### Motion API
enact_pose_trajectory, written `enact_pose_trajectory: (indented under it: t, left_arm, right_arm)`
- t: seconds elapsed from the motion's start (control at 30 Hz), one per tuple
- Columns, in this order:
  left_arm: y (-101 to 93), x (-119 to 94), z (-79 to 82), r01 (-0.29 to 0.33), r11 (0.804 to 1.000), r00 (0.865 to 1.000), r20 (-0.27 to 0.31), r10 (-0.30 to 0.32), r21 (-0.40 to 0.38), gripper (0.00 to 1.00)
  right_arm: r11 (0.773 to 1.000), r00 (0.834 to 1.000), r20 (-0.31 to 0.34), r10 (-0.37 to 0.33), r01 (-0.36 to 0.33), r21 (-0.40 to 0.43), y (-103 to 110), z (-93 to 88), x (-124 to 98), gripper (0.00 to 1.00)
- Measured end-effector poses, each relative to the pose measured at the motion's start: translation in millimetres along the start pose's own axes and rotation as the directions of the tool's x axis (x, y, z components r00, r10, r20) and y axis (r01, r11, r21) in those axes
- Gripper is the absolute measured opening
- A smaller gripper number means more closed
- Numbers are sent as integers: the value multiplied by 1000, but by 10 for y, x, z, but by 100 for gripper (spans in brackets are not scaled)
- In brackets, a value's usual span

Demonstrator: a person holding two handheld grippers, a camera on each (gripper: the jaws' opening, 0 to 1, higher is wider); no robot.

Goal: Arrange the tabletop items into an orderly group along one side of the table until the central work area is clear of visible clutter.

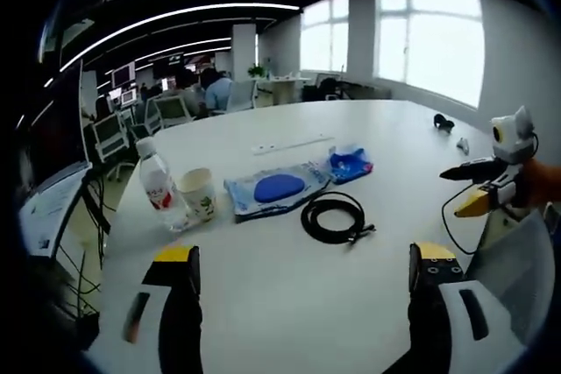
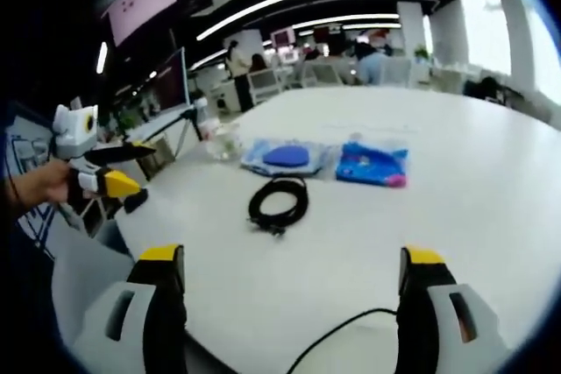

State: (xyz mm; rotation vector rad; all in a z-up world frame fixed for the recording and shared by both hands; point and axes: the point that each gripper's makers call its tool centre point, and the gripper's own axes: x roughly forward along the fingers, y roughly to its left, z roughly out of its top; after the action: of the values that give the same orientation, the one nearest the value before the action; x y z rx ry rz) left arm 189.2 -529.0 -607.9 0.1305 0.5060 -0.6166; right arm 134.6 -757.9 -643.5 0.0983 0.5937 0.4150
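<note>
Nearest in the left gripper view, the left gripper hangs over the bare near part of the white table, its yellow-tipped jaws spread wide apart and grasping nothing. Just beyond them lies a coiled black cable, the landmark for the rest. Behind the cable and slightly left sits a flat clear pouch with a blue oval thing inside; no writing on it can be read. Right of the pouch, behind the cable, is a smaller blue packet, its print too blurred to read. Left of the cable stand a paper cup with a green pattern, its contents hidden, and beside it a clear bottle with a white cap and a red label, wording illegible. Well behind the cable lies a thin white strip. Far right of the cable the right gripper comes in, held by a hand. In the right gripper view, the right gripper likewise has its jaws released and wide, empty, with the cable ahead, the pouch and blue packet behind it, and the left gripper off to the cable's left, held in a hand.
</note>
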Motion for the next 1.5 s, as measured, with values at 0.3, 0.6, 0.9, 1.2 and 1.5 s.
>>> enact_pose_trajectory:
  t: [0.3, 0.6, 0.9, 1.2, 1.5]
  left_arm:
    - [33, -67, -32, -42, 999, 999, 20, 42, 8, 100]
    - [71, -196, -102, -87, 996, 995, 45, 87, -13, 100]
    - [39, -274, -277, -107, 994, 994, 21, 108, -9, 99]
    - [70, -368, -319, -157, 987, 986, 44, 158, -29, 99]
    - [102, -507, -225, -189, 981, 975, 109, 191, -31, 98]
  right_arm:
    - [1000, 1000, -19, 10, -10, -26, 121, -107, -113, 100]
    - [999, 999, -32, 20, -21, -29, 202, -198, -200, 100]
    - [998, 998, -42, 39, -41, -38, 340, -241, -238, 100]
    - [998, 1000, -8, 21, -21, -54, 366, -162, -378, 100]
    - [996, 1000, -7, 0, 0, -87, 438, -176, -501, 100]
